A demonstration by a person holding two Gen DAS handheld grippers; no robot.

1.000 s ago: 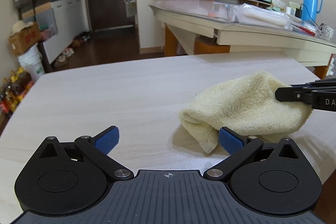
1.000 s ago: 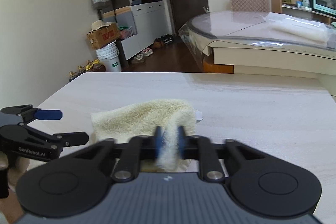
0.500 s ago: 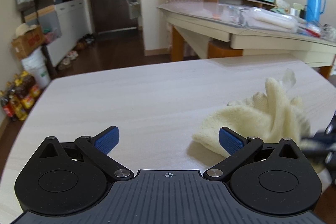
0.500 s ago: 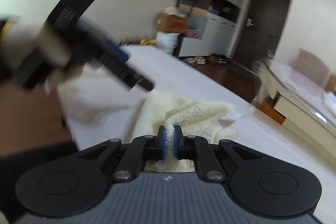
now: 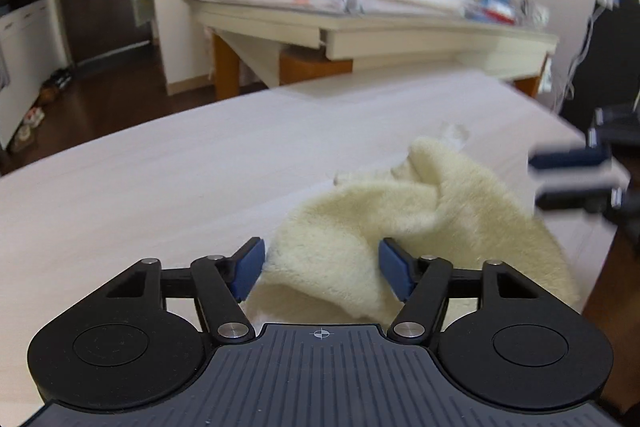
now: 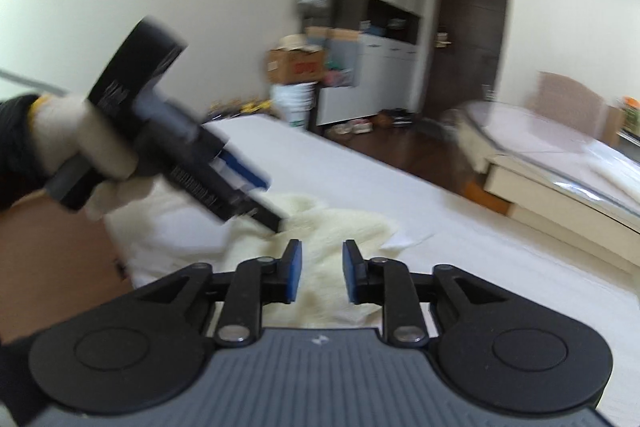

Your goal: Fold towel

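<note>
Left gripper (image 5: 320, 269): jaws spread wide, gripping nothing, with a fold of the towel (image 5: 420, 223) lying between and just beyond the blue pads (image 5: 248, 265). Towel: cream, crumpled in a heap on the white table (image 5: 160, 187), near its right edge. Right gripper (image 6: 320, 277): jaws parted and empty, poised over the towel's near edge, with the gloved hand (image 6: 80, 155) holding the left gripper blurred at the left of its view.

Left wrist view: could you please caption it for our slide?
Open left gripper reaches around a rumpled cream towel on the white table.
</note>
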